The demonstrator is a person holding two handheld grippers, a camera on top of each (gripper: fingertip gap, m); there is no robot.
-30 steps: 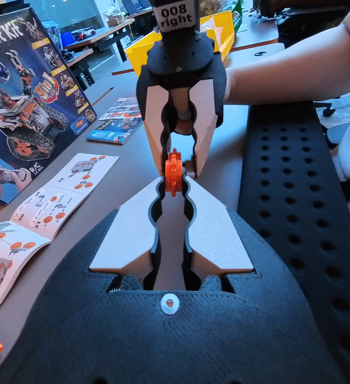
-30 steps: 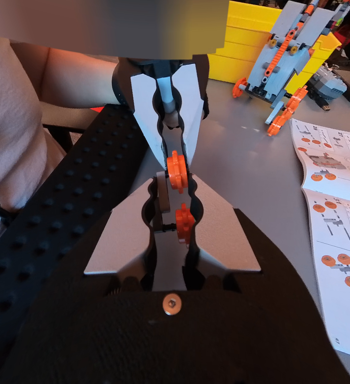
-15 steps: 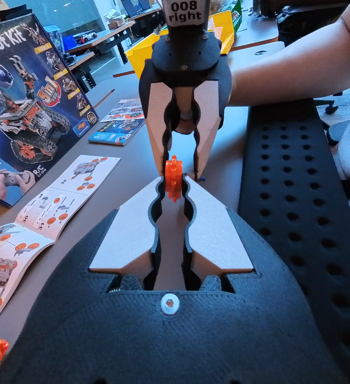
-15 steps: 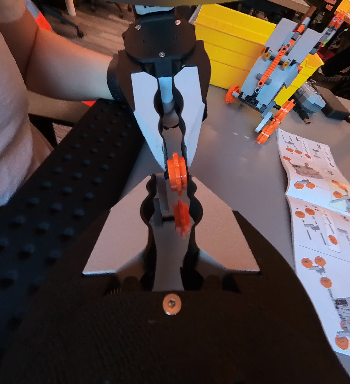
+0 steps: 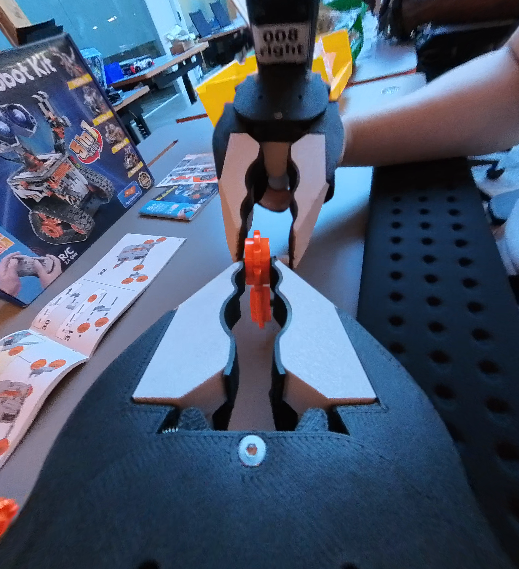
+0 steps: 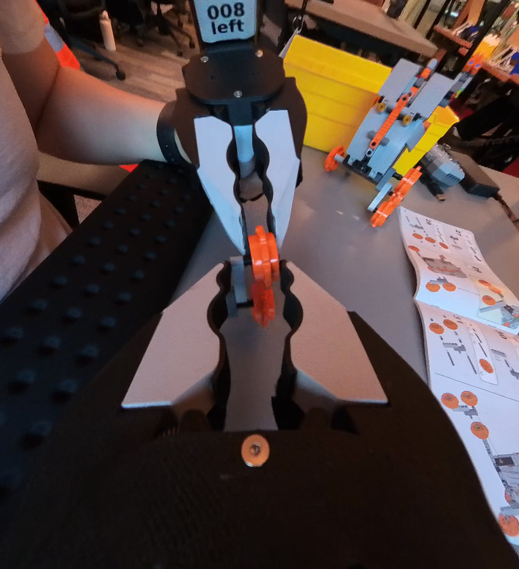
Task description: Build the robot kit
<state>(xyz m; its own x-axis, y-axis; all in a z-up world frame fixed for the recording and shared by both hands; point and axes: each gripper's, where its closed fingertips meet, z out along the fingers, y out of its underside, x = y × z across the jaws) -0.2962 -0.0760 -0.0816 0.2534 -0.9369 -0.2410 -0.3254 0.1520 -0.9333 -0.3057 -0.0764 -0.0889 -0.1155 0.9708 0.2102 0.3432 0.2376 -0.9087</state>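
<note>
Left gripper (image 5: 256, 271) nearly closed, tips pinching an orange gear (image 5: 256, 261). Right gripper (image 6: 253, 271) facing it tip to tip, narrowly parted, clamped on a grey beam (image 6: 238, 284) carrying a second orange gear (image 6: 262, 303). Both raised above the grey table (image 6: 344, 261), between a black perforated board (image 5: 443, 292) along its near edge and an open instruction booklet (image 5: 76, 311).

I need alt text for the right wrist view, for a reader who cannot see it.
Two tongs meet tip to tip over a grey table: the right tongs grip a small grey piece with an orange gear, and the left tongs pinch another orange gear. An open instruction booklet lies right, with a grey-orange model and yellow bin behind.
</note>
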